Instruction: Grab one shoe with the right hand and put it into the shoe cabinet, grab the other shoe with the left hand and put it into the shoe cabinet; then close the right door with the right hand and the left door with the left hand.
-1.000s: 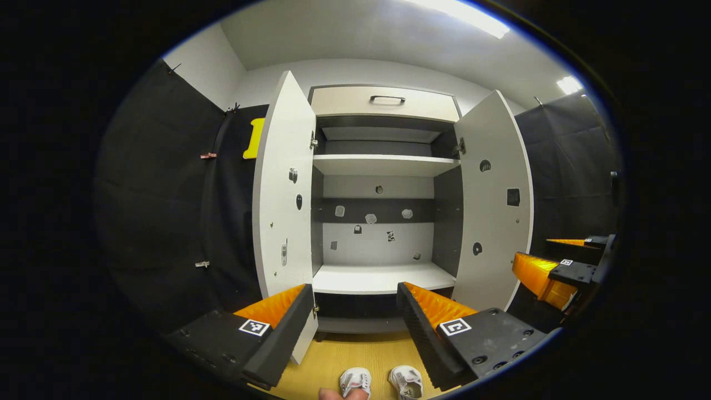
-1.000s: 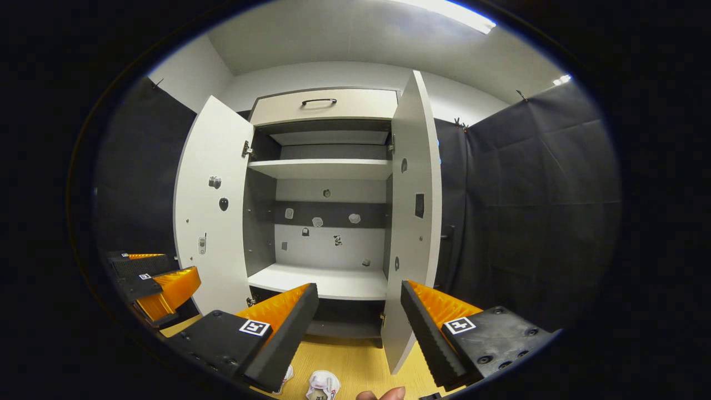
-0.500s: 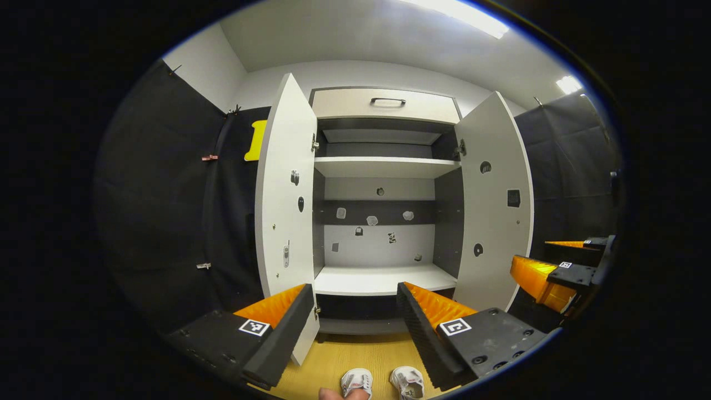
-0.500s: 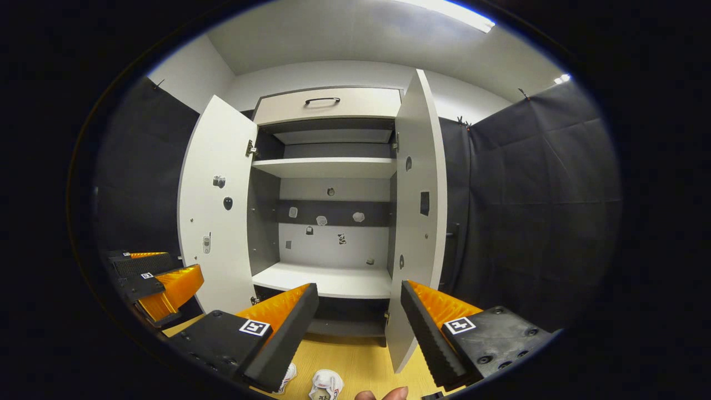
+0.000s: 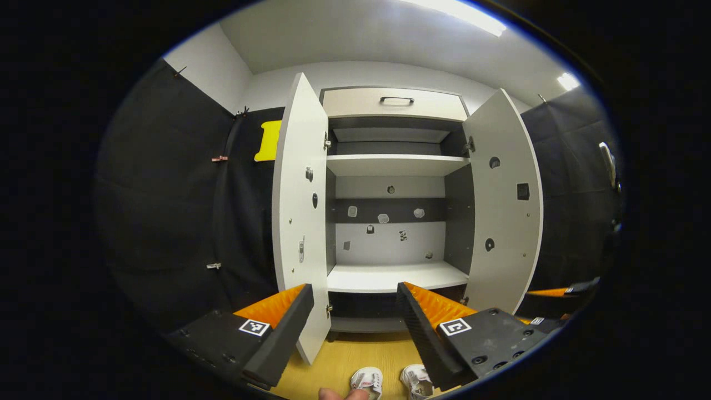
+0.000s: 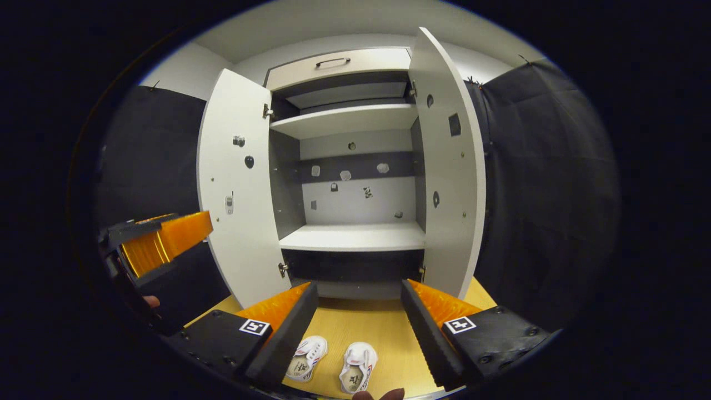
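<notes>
The left gripper (image 5: 353,319) and the right gripper (image 6: 358,316) are both held level with their jaws spread wide and nothing between them, a fingertip (image 6: 389,395) of the holding hand showing at the bottom edge.

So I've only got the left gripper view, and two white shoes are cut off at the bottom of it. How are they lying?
Observer: In the right gripper view, one shoe and the other shoe sit side by side on the wooden floor, slightly apart, toes toward the cabinet.
Operator: Is the other gripper holding one?
Observer: No. The right gripper is open above them and touches neither.
Operator: Where is my gripper, seen from there?
Observer: The left gripper hangs off the floor, to the left of the open left door.
</notes>
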`<act>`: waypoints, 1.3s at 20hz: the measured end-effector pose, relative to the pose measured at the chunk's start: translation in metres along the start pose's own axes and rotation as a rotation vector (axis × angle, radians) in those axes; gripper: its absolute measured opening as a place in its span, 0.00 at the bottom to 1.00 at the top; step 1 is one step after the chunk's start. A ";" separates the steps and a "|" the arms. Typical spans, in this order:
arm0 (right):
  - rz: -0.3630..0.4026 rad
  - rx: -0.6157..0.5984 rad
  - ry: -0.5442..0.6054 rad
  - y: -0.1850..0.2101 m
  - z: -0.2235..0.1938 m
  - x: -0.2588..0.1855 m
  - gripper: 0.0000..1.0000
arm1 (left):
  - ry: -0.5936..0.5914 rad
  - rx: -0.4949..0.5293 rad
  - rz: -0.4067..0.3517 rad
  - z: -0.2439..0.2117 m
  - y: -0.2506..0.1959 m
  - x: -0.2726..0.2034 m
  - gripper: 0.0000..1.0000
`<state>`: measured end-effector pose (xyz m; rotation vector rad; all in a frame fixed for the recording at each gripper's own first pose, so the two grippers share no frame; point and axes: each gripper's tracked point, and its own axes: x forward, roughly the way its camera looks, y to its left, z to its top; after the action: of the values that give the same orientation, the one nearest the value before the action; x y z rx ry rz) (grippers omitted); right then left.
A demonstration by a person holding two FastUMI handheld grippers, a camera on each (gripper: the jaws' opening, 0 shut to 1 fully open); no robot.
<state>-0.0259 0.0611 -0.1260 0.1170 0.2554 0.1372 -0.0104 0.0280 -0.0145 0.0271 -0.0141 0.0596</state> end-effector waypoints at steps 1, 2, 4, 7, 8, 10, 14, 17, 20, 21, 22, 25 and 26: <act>0.005 0.009 0.032 0.001 -0.017 0.002 0.98 | 0.003 0.006 0.006 -0.004 0.002 -0.001 0.95; 0.010 0.018 0.064 0.002 -0.033 0.004 0.98 | 0.008 0.013 0.013 -0.008 0.005 -0.002 0.95; 0.019 0.041 0.132 0.004 -0.068 0.008 0.99 | 0.019 0.017 0.025 -0.017 0.009 -0.003 0.95; 0.031 0.062 0.247 0.008 -0.130 0.013 0.98 | 0.039 0.012 0.041 -0.031 0.015 -0.003 0.95; 0.036 0.065 0.291 0.009 -0.152 0.013 0.99 | 0.047 0.014 0.048 -0.035 0.018 -0.004 0.95; 0.045 0.086 0.371 0.013 -0.190 0.013 0.99 | 0.060 0.024 0.063 -0.044 0.022 -0.004 0.95; 0.049 0.116 0.494 0.018 -0.263 0.028 0.93 | 0.092 0.033 0.085 -0.061 0.029 -0.008 0.95; 0.031 0.145 0.538 0.022 -0.306 0.046 0.84 | 0.116 0.036 0.095 -0.075 0.033 -0.010 0.95; -0.008 0.124 0.554 0.016 -0.340 0.067 0.79 | 0.135 0.048 0.102 -0.084 0.036 -0.012 0.95; -0.025 0.120 0.560 0.011 -0.350 0.074 0.79 | 0.137 0.050 0.104 -0.086 0.036 -0.013 0.95; -0.046 0.119 0.558 0.009 -0.357 0.080 0.70 | 0.140 0.050 0.104 -0.088 0.037 -0.012 0.95; -0.072 0.129 0.530 0.005 -0.368 0.103 0.39 | 0.146 0.054 0.104 -0.094 0.039 -0.009 0.95; -0.068 0.126 0.523 0.007 -0.371 0.109 0.34 | 0.148 0.057 0.105 -0.095 0.040 -0.008 0.95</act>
<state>-0.0188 0.1201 -0.5081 0.1972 0.7893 0.0814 -0.0194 0.0700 -0.1085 0.0786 0.1342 0.1672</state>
